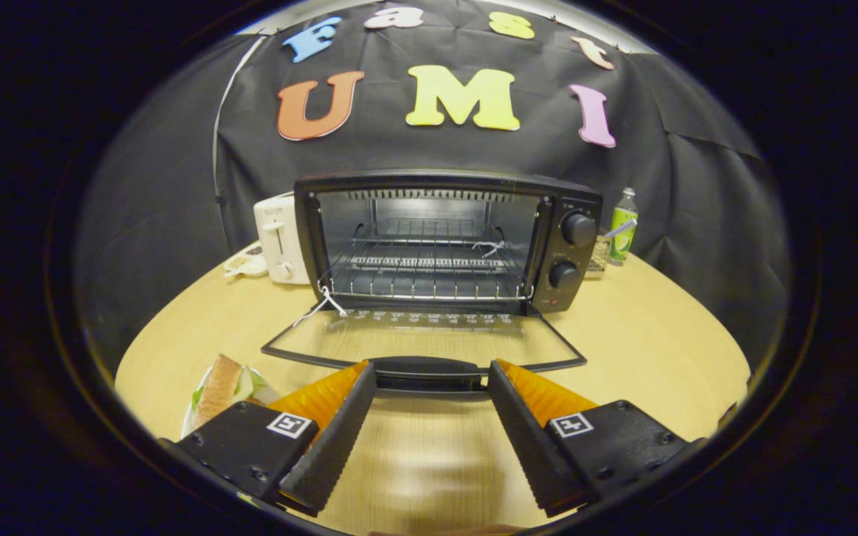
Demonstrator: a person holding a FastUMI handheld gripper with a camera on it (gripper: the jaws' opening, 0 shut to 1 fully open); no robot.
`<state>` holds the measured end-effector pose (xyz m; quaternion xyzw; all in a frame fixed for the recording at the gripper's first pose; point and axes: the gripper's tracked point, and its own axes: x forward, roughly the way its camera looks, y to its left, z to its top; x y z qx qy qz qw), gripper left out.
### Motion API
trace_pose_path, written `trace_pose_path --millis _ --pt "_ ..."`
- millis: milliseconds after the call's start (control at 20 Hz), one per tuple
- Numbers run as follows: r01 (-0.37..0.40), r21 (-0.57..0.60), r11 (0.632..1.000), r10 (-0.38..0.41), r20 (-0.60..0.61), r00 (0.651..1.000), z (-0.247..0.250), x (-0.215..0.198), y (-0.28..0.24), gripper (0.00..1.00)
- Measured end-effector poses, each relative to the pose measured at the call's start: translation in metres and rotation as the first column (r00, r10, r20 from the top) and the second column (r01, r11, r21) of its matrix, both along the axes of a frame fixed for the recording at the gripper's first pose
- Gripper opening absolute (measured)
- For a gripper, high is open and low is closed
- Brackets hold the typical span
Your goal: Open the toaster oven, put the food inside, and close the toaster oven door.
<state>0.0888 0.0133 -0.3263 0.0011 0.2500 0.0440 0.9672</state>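
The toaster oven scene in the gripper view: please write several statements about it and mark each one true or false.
1. The toaster oven door is folded down open. True.
2. The sandwich already lies on the oven rack. False: it sits on a plate on the table, beside one finger, and the rack is bare.
3. The claw is open, its fingertips at either end of the door handle. True.
4. A green bottle stands on top of the oven. False: it stands on the table beside the oven's knob side.
5. A white toaster stands beside the oven, on the side away from the knobs. True.
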Motion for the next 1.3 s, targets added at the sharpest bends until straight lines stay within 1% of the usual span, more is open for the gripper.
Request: trace_pose_path --millis 100,200,350,500,600,650,750,800,850,900,1000,1200,1250,1300 --pt "-0.007 0.028 1.000 0.009 -0.070 0.998 -0.013 -0.006 -0.001 1.00" --pt "-0.039 0.047 0.998 0.041 -0.034 0.999 -0.001 -0.004 0.003 0.99" --pt "-0.132 0.079 0.988 0.136 -0.055 0.989 0.011 -0.014 0.014 0.97" --pt "-0.204 0.110 0.973 0.209 -0.040 0.977 0.042 -0.022 0.021 0.97" --pt "-0.255 0.162 0.953 0.263 -0.030 0.964 0.064 -0.028 0.030 0.97" --pt "-0.292 0.194 0.937 0.304 -0.037 0.952 0.072 -0.031 0.038 0.96" --pt "-0.368 0.280 0.887 0.405 -0.086 0.910 0.080 -0.044 0.057 0.96" --pt "-0.401 0.324 0.857 0.460 -0.129 0.879 0.081 -0.052 0.067 0.96" --pt "-0.420 0.371 0.828 0.503 -0.161 0.849 0.083 -0.060 0.075 0.94" --pt "-0.437 0.400 0.806 0.544 -0.208 0.813 0.081 -0.066 0.082 0.92" --pt "-0.442 0.433 0.785 0.586 -0.289 0.757 0.071 -0.074 0.088 0.89" --pt "-0.428 0.497 0.755 0.637 -0.404 0.656 0.051 -0.087 0.093 0.86" --pt "-0.415 0.511 0.752 0.641 -0.422 0.641 0.048 -0.090 0.095 0.85" --pt "-0.411 0.530 0.742 0.655 -0.439 0.616 0.044 -0.093 0.096 0.84"
